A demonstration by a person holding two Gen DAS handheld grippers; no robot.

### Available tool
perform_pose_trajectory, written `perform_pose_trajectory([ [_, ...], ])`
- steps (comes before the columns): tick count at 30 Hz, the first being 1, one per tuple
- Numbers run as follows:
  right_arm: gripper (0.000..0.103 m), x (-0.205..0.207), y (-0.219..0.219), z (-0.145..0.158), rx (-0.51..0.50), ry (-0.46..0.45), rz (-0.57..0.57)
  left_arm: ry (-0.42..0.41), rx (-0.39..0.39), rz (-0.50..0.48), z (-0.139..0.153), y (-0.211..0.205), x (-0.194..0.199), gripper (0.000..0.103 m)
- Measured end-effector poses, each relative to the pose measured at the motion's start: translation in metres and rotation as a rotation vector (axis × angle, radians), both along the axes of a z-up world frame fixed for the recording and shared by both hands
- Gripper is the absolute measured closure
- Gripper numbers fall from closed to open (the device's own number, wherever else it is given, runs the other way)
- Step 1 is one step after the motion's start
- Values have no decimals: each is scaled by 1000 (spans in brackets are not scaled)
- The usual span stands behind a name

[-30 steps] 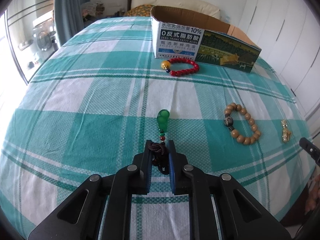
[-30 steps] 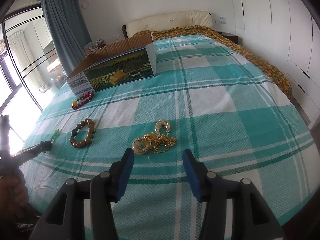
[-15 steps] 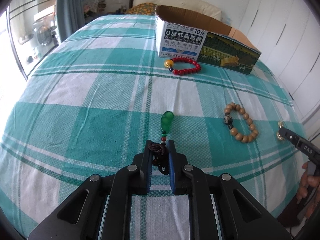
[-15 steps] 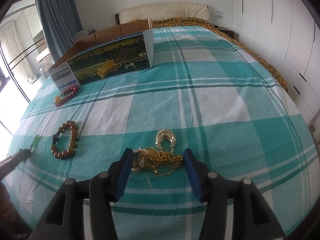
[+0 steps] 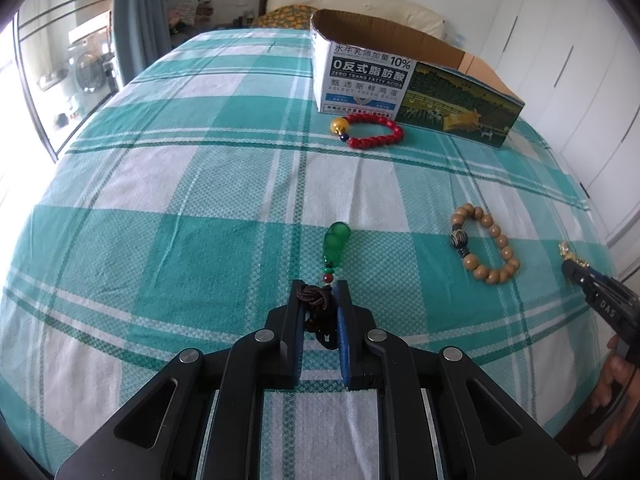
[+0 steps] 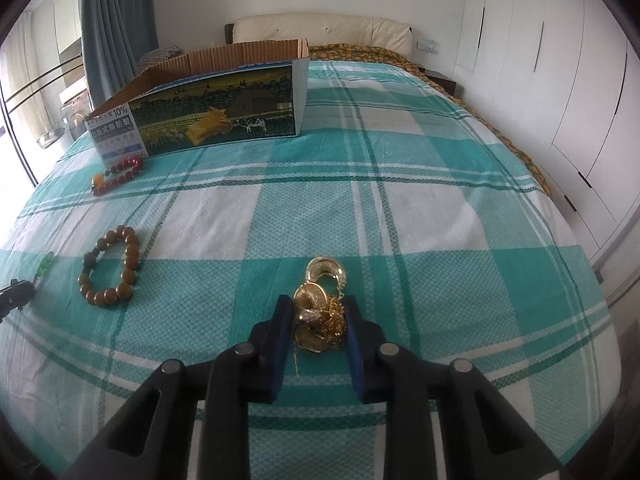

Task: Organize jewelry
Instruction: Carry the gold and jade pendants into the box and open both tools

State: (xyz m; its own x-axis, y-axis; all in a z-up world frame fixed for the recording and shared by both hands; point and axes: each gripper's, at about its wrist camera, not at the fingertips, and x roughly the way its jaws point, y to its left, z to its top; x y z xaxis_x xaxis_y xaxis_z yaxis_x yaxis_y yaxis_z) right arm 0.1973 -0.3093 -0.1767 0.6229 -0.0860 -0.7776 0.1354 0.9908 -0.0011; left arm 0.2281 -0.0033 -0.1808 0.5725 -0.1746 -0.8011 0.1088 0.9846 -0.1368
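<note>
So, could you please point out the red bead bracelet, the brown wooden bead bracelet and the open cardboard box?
red bead bracelet (image 5: 374, 131): left wrist view, on its lower beads.
brown wooden bead bracelet (image 5: 505, 251): left wrist view, on a right-side bead.
open cardboard box (image 6: 216, 114): right wrist view, on its printed long side.

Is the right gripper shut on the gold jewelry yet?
Yes. The right gripper has just been closing, and both blue pads press the gold jewelry bunched between them on the bedspread.

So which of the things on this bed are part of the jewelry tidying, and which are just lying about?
Part of the job:
- green pendant, in the left gripper
- gold jewelry, between the right gripper's just-closing jaws
- red bead bracelet
- wooden bead bracelet
- cardboard box, probably where they go

Just there:
- checked bedspread
- curtain
- wardrobe doors
</note>
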Motion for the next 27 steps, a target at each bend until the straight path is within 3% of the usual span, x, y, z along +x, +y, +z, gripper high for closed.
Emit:
perform_pose_trajectory([
  [13, 78, -19, -24, 52, 208, -57, 27, -19, -68, -55, 37, -6, -1, 91],
  [27, 78, 8, -40, 119, 380, -114, 120, -31, -166, -96, 99, 2, 22, 91],
])
